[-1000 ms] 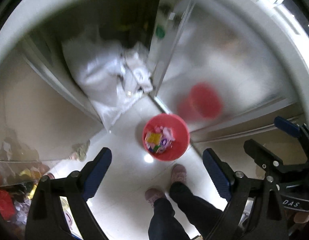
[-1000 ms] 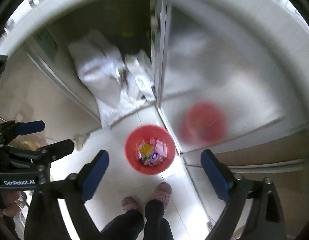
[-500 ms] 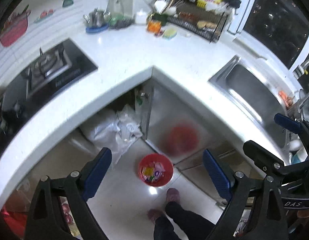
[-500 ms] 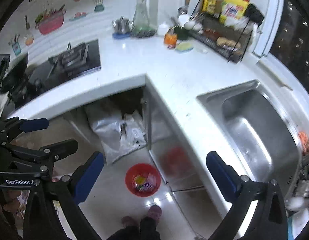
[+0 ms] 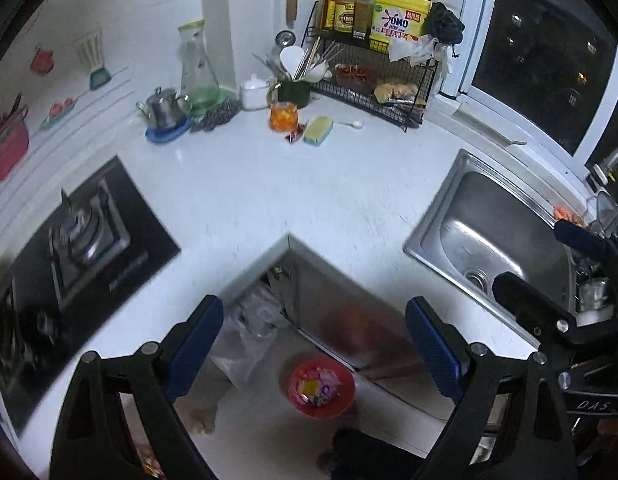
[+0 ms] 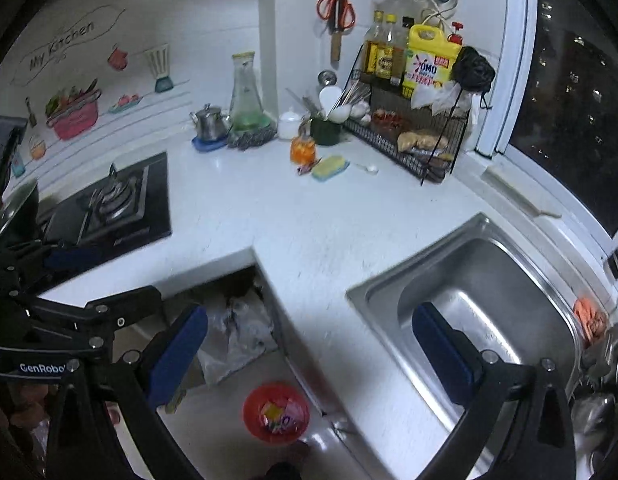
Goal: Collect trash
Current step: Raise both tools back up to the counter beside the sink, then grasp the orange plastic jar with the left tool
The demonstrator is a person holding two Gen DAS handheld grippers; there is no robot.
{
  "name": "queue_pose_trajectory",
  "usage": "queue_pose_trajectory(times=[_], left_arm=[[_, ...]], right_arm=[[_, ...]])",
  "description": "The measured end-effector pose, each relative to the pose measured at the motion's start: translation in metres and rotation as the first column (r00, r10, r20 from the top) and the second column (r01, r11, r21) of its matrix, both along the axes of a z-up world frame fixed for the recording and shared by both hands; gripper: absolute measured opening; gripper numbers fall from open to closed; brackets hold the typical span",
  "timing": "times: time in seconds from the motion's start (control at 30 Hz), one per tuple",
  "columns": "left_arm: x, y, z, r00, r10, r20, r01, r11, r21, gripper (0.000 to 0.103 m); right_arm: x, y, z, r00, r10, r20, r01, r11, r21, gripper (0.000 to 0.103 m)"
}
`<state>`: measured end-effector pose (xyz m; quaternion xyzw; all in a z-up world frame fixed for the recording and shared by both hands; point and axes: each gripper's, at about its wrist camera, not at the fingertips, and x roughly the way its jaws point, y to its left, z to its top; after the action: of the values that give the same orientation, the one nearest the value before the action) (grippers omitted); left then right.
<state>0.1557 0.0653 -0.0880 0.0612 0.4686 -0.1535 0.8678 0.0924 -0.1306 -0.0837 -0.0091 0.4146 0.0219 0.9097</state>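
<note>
Both grippers have risen from just above the floor to high over the white L-shaped desk (image 5: 317,200), so the red trash bin (image 5: 321,387) now looks small, on the floor at the inner corner beside the open cabinet, wrappers inside. The left gripper (image 5: 315,344) has its blue fingers (image 5: 195,344) released, nothing between them. The right gripper (image 6: 309,354) has just been opening its fingers (image 6: 441,352) to full spread, also empty. A small wrapper (image 5: 293,136) lies on the desk between an orange jar (image 5: 284,116) and a yellow sponge (image 5: 318,131). The steel sink (image 6: 485,300) sits right, the gas stove (image 5: 89,232) left.
</note>
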Motion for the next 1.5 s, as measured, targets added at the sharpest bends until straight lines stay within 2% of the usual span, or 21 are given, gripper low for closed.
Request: queue_pose_trajectory(times=[0.43, 0.63, 0.77, 0.9, 1.0, 1.23, 1.5], left_arm=[[0.108, -0.018, 0.022, 0.999, -0.017, 0.037, 0.016, 0.999, 0.033, 0.091], [0.18, -0.023, 0.016, 0.996, -0.092, 0.006, 0.092, 0.996, 0.007, 0.091], [0.239, -0.031, 0.004, 0.986, -0.166, -0.018, 0.167, 0.985, 0.045, 0.091], [0.294, -0.042, -0.013, 0.969, -0.238, -0.066, 0.243, 0.964, 0.105, 0.091], [0.33, -0.045, -0.03, 0.956, -0.274, -0.103, 0.285, 0.951, 0.121, 0.091], [0.404, -0.046, -0.077, 0.917, -0.325, -0.229, 0.351, 0.933, 0.08, 0.091], [0.461, -0.069, -0.127, 0.875, -0.395, -0.279, 0.431, 0.899, 0.081, 0.091]], right_arm=[[0.085, -0.027, 0.007, 1.0, -0.023, -0.009, 0.024, 0.999, 0.047, 0.102], [0.137, -0.03, 0.006, 0.998, -0.065, -0.005, 0.066, 0.997, 0.051, 0.102], [0.181, -0.03, -0.001, 0.99, -0.14, -0.008, 0.14, 0.988, 0.059, 0.102], [0.226, -0.032, -0.013, 0.975, -0.215, -0.057, 0.219, 0.973, 0.072, 0.102], [0.256, -0.032, -0.026, 0.96, -0.262, -0.1, 0.27, 0.959, 0.082, 0.102], [0.313, -0.032, -0.067, 0.908, -0.344, -0.238, 0.37, 0.926, 0.071, 0.102], [0.364, -0.04, -0.108, 0.86, -0.389, -0.33, 0.426, 0.904, 0.043, 0.102]])
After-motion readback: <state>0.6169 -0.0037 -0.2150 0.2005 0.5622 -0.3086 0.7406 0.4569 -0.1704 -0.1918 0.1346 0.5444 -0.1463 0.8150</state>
